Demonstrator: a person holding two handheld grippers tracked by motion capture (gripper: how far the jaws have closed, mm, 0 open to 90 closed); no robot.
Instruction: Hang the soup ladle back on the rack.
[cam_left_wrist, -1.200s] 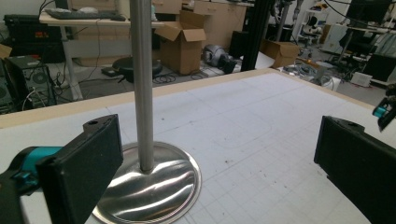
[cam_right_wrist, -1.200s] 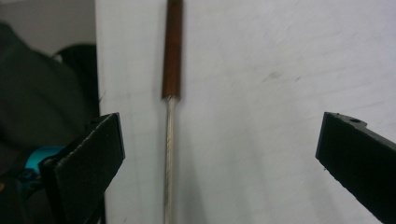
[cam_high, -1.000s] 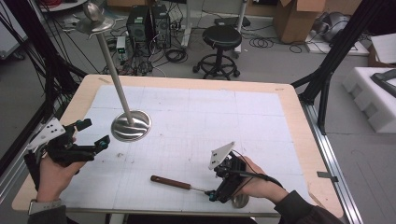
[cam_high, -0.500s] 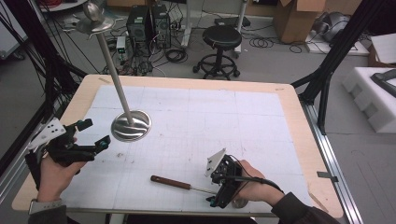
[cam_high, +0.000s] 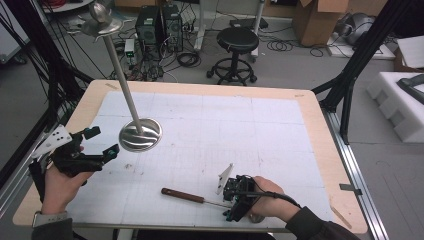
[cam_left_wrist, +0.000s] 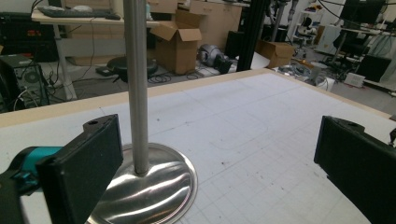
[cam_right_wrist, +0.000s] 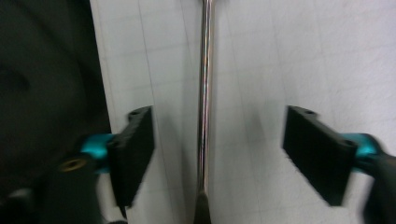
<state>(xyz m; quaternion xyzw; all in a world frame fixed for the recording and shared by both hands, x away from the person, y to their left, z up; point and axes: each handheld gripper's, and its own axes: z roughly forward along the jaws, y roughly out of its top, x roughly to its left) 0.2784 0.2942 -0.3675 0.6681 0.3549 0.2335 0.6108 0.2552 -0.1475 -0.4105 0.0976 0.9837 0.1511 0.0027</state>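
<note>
Right gripper (cam_high: 231, 210) lowered, jaws closing, not gripping | screwdriver (cam_high: 192, 196): slim steel shaft between, wooden handle | left gripper (cam_high: 101, 144) wide, empty.

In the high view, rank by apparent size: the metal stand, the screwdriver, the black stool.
1. Metal stand, the largest, with its long pole.
2. Screwdriver and black stool look alike in extent; the stool stands farther off, so I won't rank them.

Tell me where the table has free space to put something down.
Free: the wide patch right of the metal stand, out to the table edge, and the far strip behind it. Crowded: near edge, where the screwdriver lies between the right gripper's closing pads, and the left gripper.
</note>
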